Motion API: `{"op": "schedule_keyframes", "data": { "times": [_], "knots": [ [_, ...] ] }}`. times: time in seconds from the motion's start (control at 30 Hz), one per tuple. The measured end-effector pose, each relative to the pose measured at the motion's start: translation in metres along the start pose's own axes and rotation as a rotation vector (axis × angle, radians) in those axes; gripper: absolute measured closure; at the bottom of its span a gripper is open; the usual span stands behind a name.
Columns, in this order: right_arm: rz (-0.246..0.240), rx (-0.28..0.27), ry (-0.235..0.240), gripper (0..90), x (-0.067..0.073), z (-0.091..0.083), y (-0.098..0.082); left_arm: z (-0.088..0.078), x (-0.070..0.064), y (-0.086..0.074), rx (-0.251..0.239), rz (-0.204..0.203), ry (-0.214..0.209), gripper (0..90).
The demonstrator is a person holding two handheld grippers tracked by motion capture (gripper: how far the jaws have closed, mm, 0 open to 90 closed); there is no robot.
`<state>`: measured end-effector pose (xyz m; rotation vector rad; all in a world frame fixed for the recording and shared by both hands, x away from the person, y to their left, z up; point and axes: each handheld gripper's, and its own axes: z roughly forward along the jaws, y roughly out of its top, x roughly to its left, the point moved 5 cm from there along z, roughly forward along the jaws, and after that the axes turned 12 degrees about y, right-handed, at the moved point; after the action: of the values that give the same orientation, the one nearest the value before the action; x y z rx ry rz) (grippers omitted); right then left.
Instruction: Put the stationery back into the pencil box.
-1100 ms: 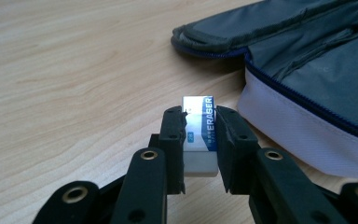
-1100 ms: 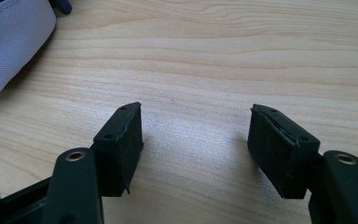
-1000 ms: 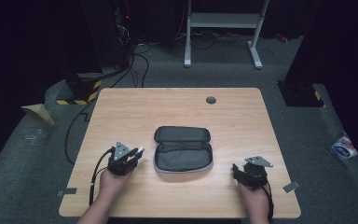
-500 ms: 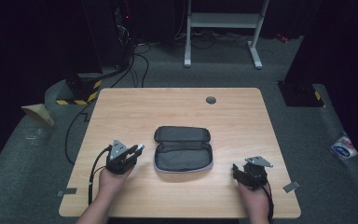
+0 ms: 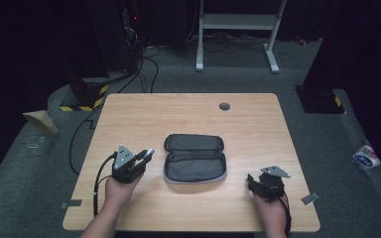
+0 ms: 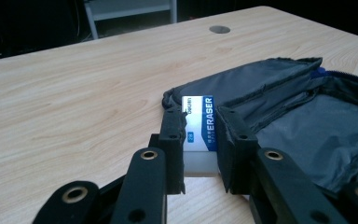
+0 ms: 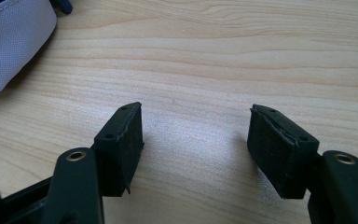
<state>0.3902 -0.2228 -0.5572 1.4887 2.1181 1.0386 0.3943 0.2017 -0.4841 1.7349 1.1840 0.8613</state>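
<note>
Left hand-held gripper (image 6: 200, 154) clamps a blocky white eraser (image 6: 196, 133) beside the soft pouch (image 6: 307, 126).

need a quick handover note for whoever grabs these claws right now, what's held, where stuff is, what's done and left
Left claw: shut on the white block eraser with the blue printed sleeve, held just off the left edge of the open grey fabric zip pouch.
Right claw: open, holding nothing, low over the light wooden table, right of the pouch.
Done: eraser gripped, pouch unzipped and lying flat.
Left: probably carry the eraser over the pouch, release it inside, then likely close it.
</note>
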Motion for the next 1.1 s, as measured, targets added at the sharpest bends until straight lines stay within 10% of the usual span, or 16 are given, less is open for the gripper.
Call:
{"op": "schedule_keyframes", "data": {
  "times": [1.1],
  "knots": [
    [0.0,0.0,0.002,35.6,0.0,0.0,0.0,0.005,-0.045,0.019,-0.031,0.034,-0.113,73.2]
  ]
}}
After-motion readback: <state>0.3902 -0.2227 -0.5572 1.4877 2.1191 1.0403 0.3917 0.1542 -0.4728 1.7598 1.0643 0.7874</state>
